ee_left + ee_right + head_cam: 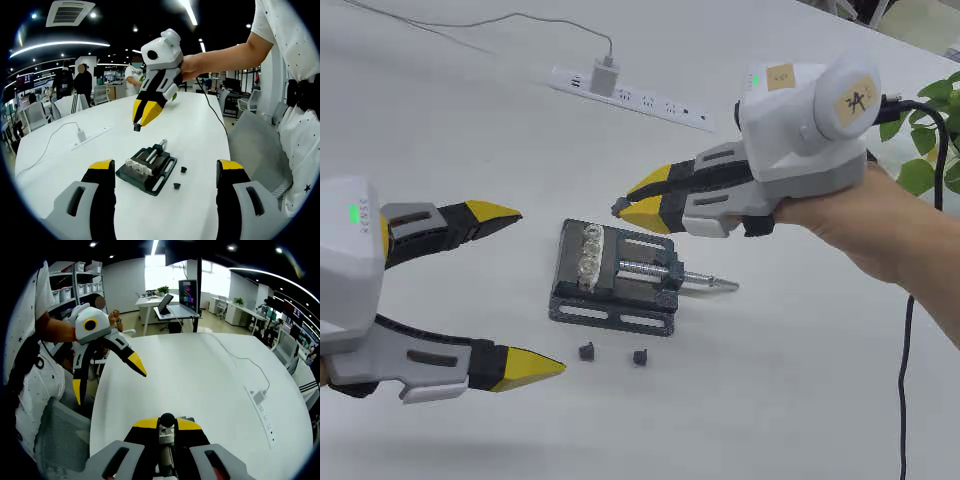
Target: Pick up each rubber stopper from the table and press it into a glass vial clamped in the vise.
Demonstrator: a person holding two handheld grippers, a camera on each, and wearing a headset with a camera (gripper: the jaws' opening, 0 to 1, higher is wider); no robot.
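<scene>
The right gripper (625, 206) is holding its two yellow-tipped jaws closed on a small dark rubber stopper (617, 208). The stopper is sitting at the very tips of the jaws and protruding slightly past them. In the right gripper view, its rounded end (167, 419) is showing between the two closed tips. A hand (865, 215) is gripping the body of this gripper.

The gripper is hovering above the white table (800, 400). In the left gripper view, the held stopper (136, 127) is hanging clear above the vise (148, 170) and is not touching it.

The vise (620, 290) is resting flat on the table. A row of glass vials (588, 253) is standing clamped between its jaws, at the end opposite the screw handle.

The left gripper (517, 290) is holding its jaws wide apart and is gripping nothing. It is hovering to the left of the vise, apart from it.

Two further stoppers are lying on the table just in front of the vise base: the left spare (586, 351) and the right spare (640, 357). They are lying near each other without touching.

A power strip (630, 97) is lying at the far side of the table.
</scene>
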